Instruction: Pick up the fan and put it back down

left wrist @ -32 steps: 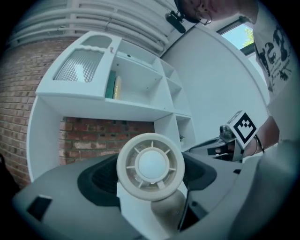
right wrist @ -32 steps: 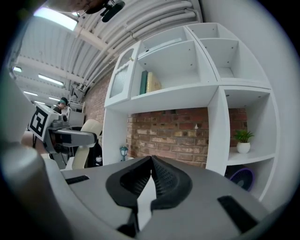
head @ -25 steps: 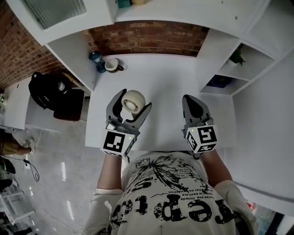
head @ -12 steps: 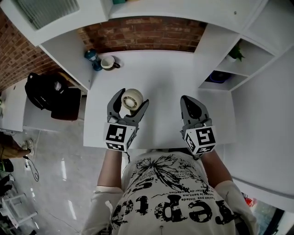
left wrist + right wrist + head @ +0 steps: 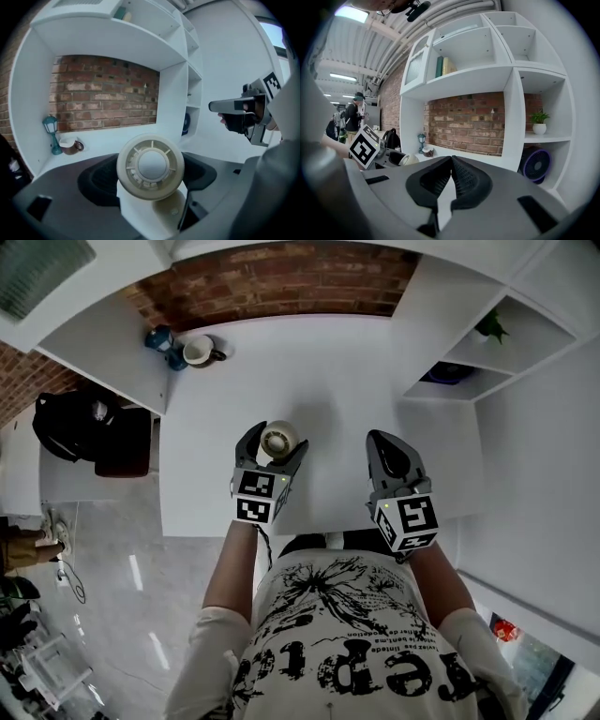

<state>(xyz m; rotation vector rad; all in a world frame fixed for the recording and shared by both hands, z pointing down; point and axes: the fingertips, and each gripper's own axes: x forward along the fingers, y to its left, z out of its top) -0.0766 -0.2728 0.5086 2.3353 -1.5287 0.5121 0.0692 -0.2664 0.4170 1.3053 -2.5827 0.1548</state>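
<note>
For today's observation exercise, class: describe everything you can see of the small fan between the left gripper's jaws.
The fan is small, cream and plastic-looking. Its round head, turned towards the left gripper's camera, has a smooth domed hub ringed by thin radial ribs. A rounded base of the same colour shows below the head. The fan stands upright between the dark jaws of the left gripper, which press on its two sides, over the white table. Whether its base rests on the table cannot be told.
</note>
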